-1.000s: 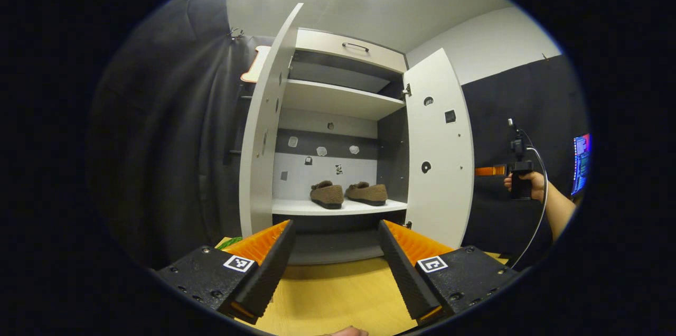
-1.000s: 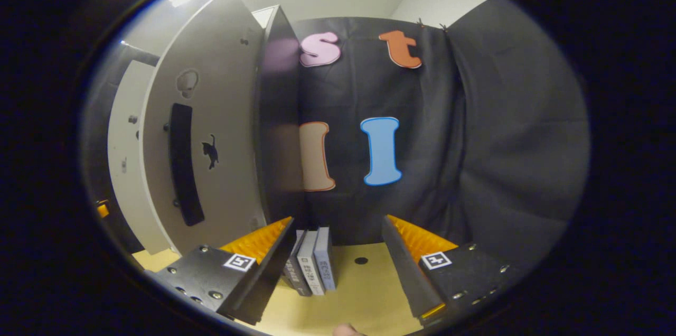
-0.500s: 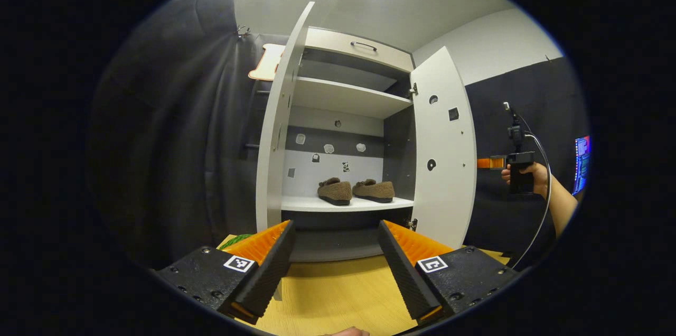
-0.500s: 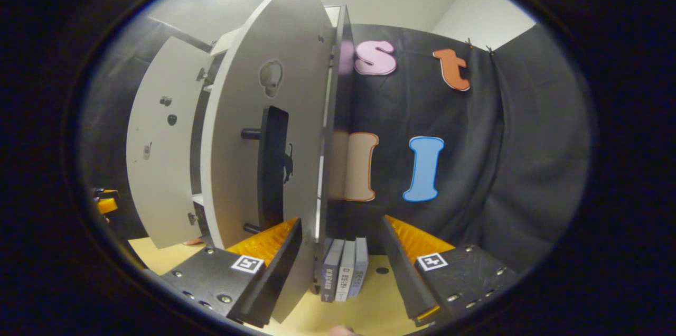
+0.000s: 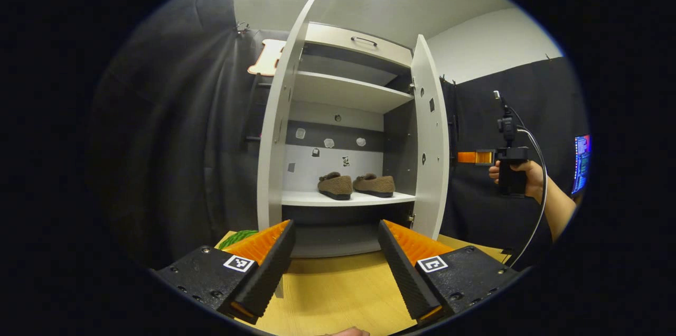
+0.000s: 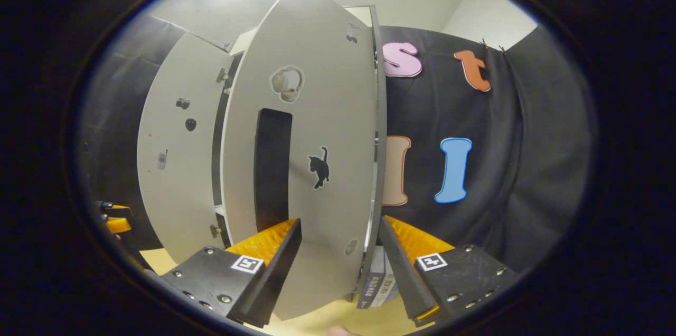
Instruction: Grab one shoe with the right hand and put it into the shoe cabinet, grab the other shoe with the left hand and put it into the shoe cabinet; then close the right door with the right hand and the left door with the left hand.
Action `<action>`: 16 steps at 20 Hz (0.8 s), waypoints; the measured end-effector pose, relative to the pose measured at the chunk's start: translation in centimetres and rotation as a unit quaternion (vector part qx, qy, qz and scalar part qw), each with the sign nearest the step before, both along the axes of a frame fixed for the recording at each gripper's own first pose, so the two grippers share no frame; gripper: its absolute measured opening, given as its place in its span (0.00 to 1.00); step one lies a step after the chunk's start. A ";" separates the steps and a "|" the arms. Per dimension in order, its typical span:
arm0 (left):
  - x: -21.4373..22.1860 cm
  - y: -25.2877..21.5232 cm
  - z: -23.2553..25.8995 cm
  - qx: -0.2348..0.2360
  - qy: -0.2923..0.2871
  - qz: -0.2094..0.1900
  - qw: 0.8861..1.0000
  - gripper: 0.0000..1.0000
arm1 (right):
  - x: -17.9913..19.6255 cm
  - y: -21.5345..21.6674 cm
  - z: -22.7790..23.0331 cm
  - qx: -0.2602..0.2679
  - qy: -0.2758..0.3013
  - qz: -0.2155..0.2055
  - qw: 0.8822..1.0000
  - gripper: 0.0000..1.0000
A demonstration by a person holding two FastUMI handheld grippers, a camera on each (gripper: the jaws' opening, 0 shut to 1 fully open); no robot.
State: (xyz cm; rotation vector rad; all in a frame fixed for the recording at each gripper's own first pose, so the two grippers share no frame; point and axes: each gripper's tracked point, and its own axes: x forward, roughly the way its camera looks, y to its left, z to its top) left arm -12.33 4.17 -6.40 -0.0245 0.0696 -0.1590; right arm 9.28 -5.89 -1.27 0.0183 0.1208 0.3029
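My right gripper (image 6: pixel 338 267) hangs spread and empty, its fingers straddling the lower outer face of the shoe cabinet's right door (image 6: pixel 317 156), which swings just ahead of me. My left gripper (image 5: pixel 335 264) waits spread and empty too, low over the yellow tabletop (image 5: pixel 338 294), facing the open cabinet (image 5: pixel 343 114) well ahead. Both brown shoes (image 5: pixel 356 186) sit side by side on the lower shelf (image 5: pixel 343 199) straight beyond my left fingers, so I judge the loading done and the door-closing under way.

To finish well, I think the right gripper should press flat against the door's face near its free edge, beside the long black handle (image 6: pixel 272 167), and follow the arc of the hinge until the panel seats, rather than pinching. The left door (image 5: pixel 277 124) stands edge-on ahead and to the left of my left gripper; it wants the same steady push afterwards.

From the left gripper view, my right hand (image 5: pixel 520 175) holds its tool off to the right, past the right door's inner side. A cat sticker (image 6: pixel 319 167) marks the door ahead of my right fingers. A few upright books (image 6: pixel 377 286) stand on the table between and just beyond those fingers, close under the door's lower edge; I judge they might snag the sweep. Something green (image 5: pixel 237 238) peeks beside my left finger.
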 end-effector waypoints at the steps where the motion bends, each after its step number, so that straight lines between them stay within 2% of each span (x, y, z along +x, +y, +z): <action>1: 0.0 0.3 0.1 0.001 -0.001 0.003 1.000 0.99 | 0.0 0.5 -0.1 0.000 -0.001 0.003 1.000 0.90; 2: 0.0 0.7 0.0 0.002 -0.002 0.007 1.000 0.96 | 0.1 0.9 0.0 0.000 -0.003 0.008 1.000 0.90; 4: 0.0 1.3 0.0 0.005 -0.002 0.013 1.000 0.96 | 0.2 1.2 -0.3 0.007 0.000 0.006 1.000 0.89; 6: 0.3 1.9 -0.3 0.008 0.001 0.020 1.000 0.96 | 0.2 1.8 -0.5 0.018 0.005 0.012 1.000 1.00; 9: 0.4 4.1 -0.4 0.016 0.007 0.044 0.999 0.96 | 0.0 2.0 -0.9 0.016 0.006 0.014 1.000 0.95; 14: 0.9 8.8 -0.2 0.033 0.007 0.100 0.994 0.96 | -1.8 2.6 -1.4 0.032 0.006 0.029 0.999 1.00; 16: 1.0 11.0 0.2 0.031 0.008 0.122 0.992 0.94 | -2.6 2.0 -1.4 0.037 0.005 0.024 0.999 0.98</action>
